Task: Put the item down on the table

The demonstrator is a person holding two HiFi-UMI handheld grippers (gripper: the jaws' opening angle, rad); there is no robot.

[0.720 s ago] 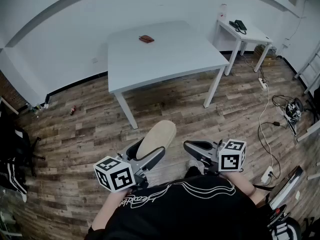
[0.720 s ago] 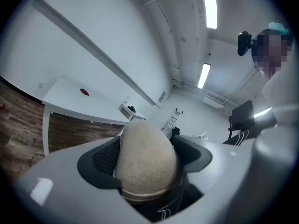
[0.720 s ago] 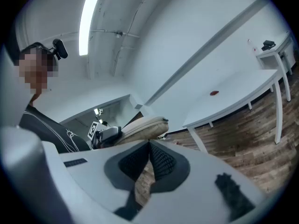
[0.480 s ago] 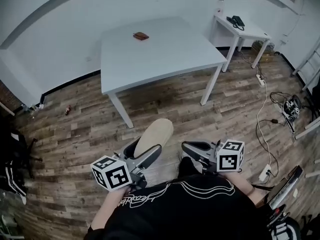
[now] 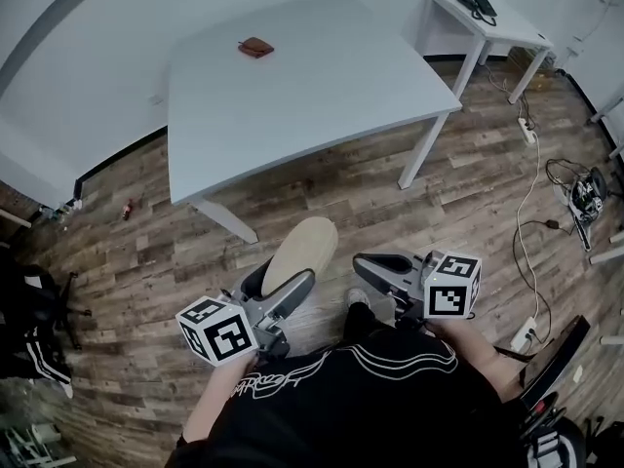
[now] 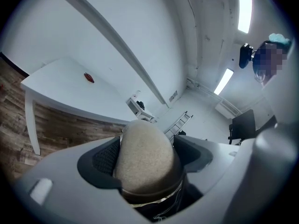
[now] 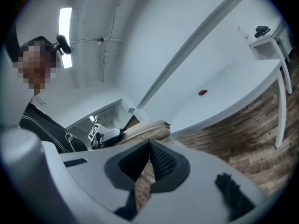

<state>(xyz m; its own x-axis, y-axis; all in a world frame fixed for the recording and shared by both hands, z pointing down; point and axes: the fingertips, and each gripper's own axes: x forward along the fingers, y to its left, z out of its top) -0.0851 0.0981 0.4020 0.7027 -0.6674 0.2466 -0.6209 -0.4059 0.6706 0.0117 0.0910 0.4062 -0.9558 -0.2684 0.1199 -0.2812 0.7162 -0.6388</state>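
Observation:
A beige oval item (image 5: 300,253) sticks out forward from my left gripper (image 5: 288,275), whose jaws are shut on its sides above the wooden floor, short of the table. In the left gripper view the item (image 6: 145,157) fills the gap between the dark pads. The white table (image 5: 322,86) stands ahead, with a small red-brown object (image 5: 256,47) near its far edge. My right gripper (image 5: 363,261) hovers beside the left one, its jaws closed tip to tip (image 7: 149,146) with nothing between them. From the right gripper view the item (image 7: 142,130) shows side-on to the left.
A smaller white side table (image 5: 507,29) carrying a black device (image 5: 479,3) stands at the far right. Cables and a power strip (image 5: 526,130) lie on the floor at right. Dark bags (image 5: 29,325) sit at the left. A ladder (image 6: 180,120) leans by the far wall.
The table has come nearer and shifted left in the head view as the person moves toward it. Both grippers keep their pose, the left still holding the beige item.

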